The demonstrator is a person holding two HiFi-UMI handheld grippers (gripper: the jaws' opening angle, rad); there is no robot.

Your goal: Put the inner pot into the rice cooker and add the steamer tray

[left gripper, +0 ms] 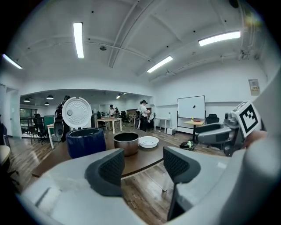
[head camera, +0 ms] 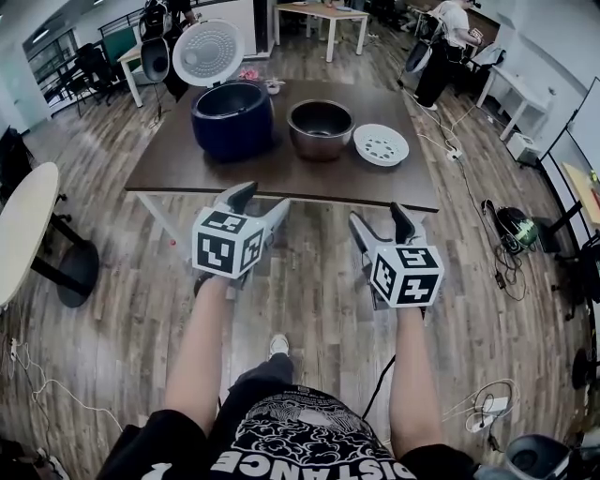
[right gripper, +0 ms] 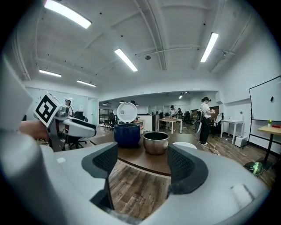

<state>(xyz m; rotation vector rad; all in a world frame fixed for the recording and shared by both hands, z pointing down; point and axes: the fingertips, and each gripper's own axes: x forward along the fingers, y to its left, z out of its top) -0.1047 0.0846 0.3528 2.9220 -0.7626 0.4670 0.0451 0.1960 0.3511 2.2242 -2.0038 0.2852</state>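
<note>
A dark blue rice cooker [head camera: 232,118] [left gripper: 86,141] [right gripper: 127,134] with its white lid up stands at the left of a brown table [head camera: 281,164]. To its right sits the metal inner pot [head camera: 320,128] [left gripper: 126,143] [right gripper: 156,142], then the white steamer tray [head camera: 381,144] [left gripper: 148,141] [right gripper: 184,145]. My left gripper [head camera: 257,201] [left gripper: 143,168] and right gripper [head camera: 379,224] [right gripper: 143,165] hang side by side short of the table's near edge. Both are open with nothing between the jaws.
Wood floor lies under the grippers. A round white table [head camera: 23,230] stands at the left. People and desks [head camera: 323,17] fill the back of the room. Cables and gear [head camera: 514,230] lie on the floor at the right.
</note>
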